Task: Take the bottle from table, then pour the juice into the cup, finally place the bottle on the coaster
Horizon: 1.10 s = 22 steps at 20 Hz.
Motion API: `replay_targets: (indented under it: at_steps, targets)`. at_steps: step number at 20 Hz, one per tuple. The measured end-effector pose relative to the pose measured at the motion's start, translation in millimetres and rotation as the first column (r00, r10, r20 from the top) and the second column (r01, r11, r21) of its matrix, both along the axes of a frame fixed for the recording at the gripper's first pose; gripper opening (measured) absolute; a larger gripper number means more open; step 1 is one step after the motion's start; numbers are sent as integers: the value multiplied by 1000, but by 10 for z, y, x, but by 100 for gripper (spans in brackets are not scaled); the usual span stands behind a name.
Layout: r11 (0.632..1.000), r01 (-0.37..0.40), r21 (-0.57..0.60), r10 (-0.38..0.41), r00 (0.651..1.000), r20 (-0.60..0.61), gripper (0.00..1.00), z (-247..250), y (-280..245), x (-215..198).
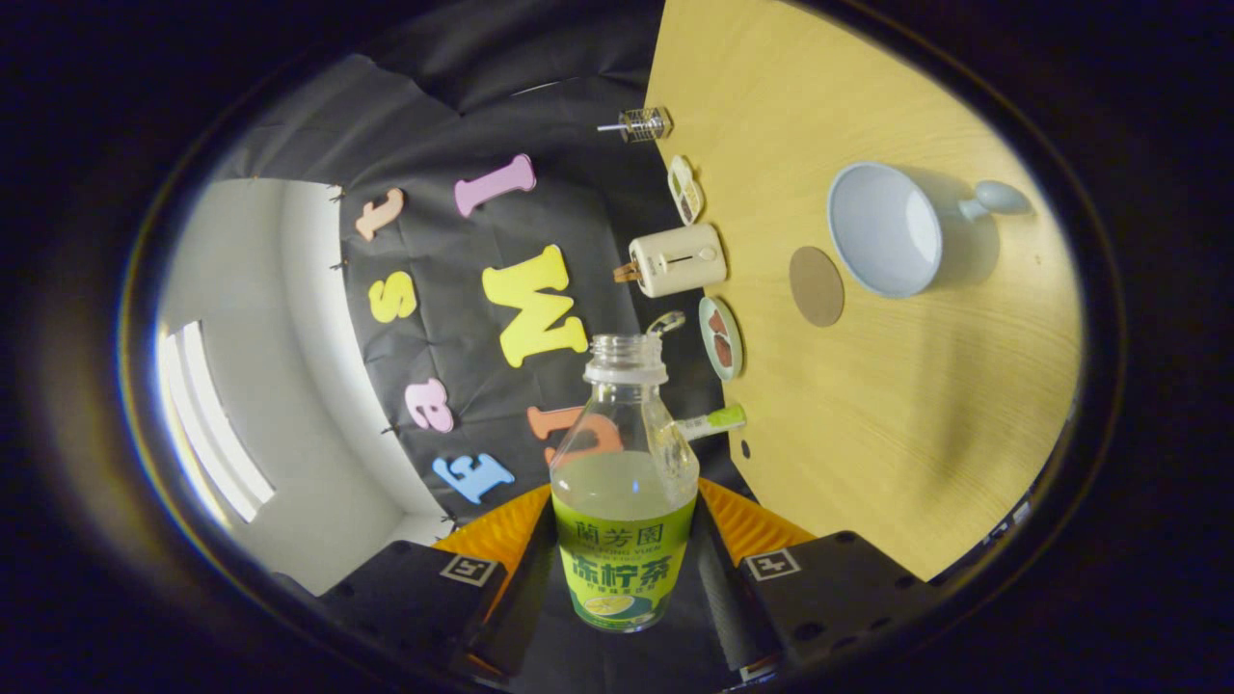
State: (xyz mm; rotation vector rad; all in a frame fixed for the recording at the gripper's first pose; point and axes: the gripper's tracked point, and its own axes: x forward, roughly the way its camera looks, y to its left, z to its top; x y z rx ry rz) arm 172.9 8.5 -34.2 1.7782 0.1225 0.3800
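Observation:
My gripper [624,564] is shut on an uncapped clear bottle [625,482] with a green label and pale juice filling its lower half. The bottle stands between the fingers, its open neck pointing away from them. The whole view is rolled sideways, so the wooden table [906,434] appears turned on end to the right of the bottle. A pale blue cup [887,228] with a handle sits on that table, well beyond the fingers, its mouth facing me and looking empty. A round brown coaster [817,286] lies beside the cup, on the side nearer the bottle.
Along the table's far edge, by the black cloth wall, stand a small cream appliance [678,260], two small dishes [721,337] [685,189], a clear rack [643,124] and a green-tipped item [713,421]. A white wall with a window [207,424] lies past the cloth.

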Motion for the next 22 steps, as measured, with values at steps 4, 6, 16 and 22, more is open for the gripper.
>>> replay_targets:
  at_steps: [4,6,16,22]
  targets:
    - [999,-2,36,2,1000,5,78,-11,-78,12]
    - [998,-4,55,4,1000,8,78,4,-106,20]
    - [993,-13,121,10,1000,18,78,55,-205,-8]
    - [988,-18,156,16,1000,20,78,60,-222,-23]
